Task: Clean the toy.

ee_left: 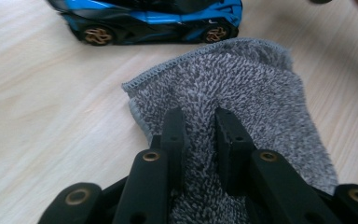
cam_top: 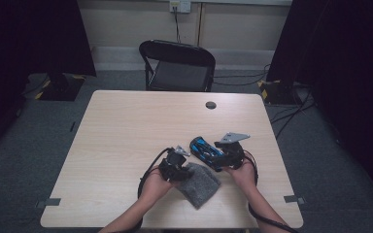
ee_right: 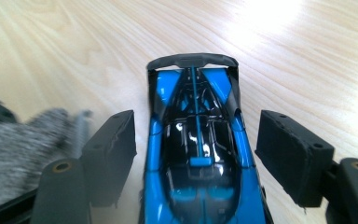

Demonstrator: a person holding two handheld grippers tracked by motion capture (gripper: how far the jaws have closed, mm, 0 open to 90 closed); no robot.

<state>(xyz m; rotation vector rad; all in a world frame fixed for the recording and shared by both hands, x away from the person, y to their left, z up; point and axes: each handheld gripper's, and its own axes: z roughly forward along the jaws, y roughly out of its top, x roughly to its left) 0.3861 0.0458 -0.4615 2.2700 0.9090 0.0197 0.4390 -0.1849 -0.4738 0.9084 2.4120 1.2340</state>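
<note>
A blue and black toy car (cam_top: pixel 203 145) stands on the wooden table (cam_top: pixel 126 126), right of centre. In the right gripper view the car (ee_right: pixel 198 140) lies lengthwise between the jaws of my right gripper (ee_right: pixel 196 121), which is open with a narrow gap on each side. In the high view my right gripper (cam_top: pixel 216 153) sits at the car's near end. A grey fuzzy cloth (cam_top: pixel 201 187) lies just in front of the car. My left gripper (ee_left: pixel 200 116) is shut on a fold of the cloth (ee_left: pixel 242 79) at its left edge, and the car (ee_left: pixel 158 18) stands beyond it.
A black folding chair (cam_top: pixel 177 65) stands behind the table's far edge. A dark round cap (cam_top: pixel 211 105) sits in the tabletop near the far side. Black curtains and cables on the floor flank the table. Bare wood spreads across the left half.
</note>
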